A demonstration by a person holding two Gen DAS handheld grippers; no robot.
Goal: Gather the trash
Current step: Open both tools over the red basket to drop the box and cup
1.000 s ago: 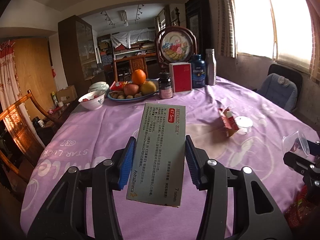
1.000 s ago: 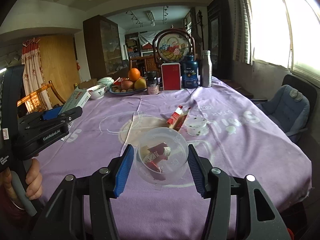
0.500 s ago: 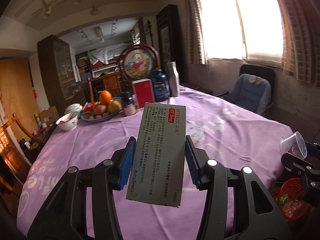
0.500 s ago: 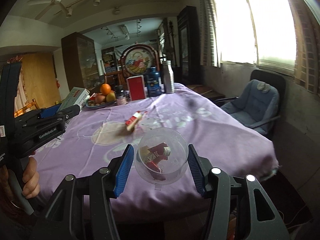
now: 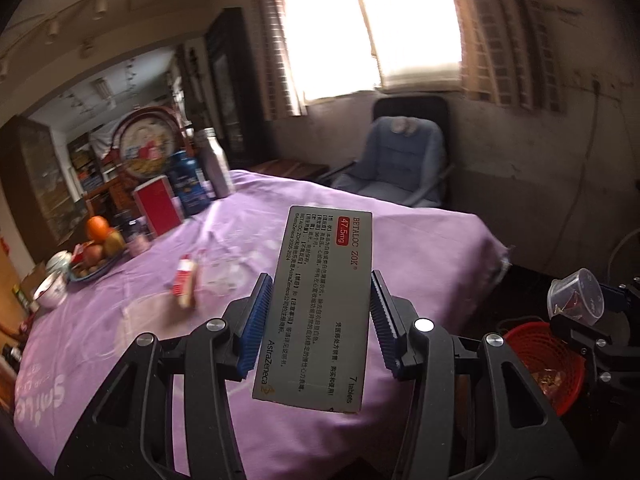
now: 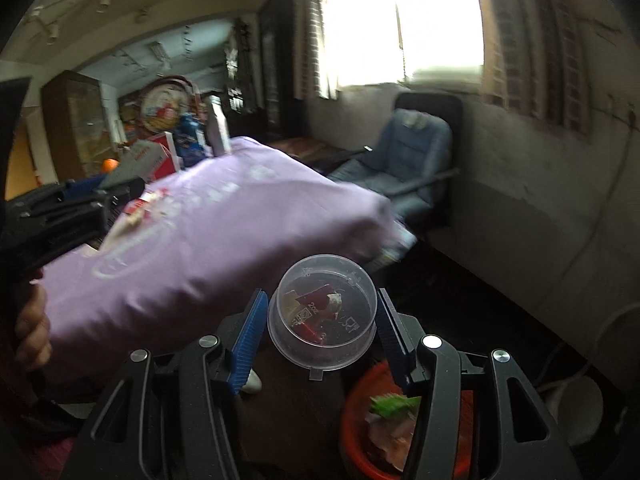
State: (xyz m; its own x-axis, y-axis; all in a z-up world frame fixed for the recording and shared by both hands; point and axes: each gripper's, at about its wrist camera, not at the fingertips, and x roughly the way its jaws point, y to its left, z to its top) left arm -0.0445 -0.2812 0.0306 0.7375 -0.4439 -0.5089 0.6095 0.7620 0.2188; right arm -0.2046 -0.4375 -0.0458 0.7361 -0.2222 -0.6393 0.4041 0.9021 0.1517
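Grey medicine box [image 5: 320,304] sits clamped in the left claw [image 5: 316,320] at frame centre; the right claw [image 6: 322,330] pinches a clear plastic cup [image 6: 322,312] of scraps — above the red basket [image 6: 360,424], lower right.

place: a lived-in home dining room
worktop [image 5: 420,236]: covered with a purple printed cloth
food: fruit bowl [image 5: 96,268] with an orange and apples
seating: padded blue armchair [image 5: 404,160] under a bright window [image 5: 372,24]
furnishing: dark glass-fronted cabinet [image 5: 32,184], round decorative plate [image 5: 146,148], ceiling track lights
clutter: bottles [image 5: 216,164] and a red box [image 5: 158,204]
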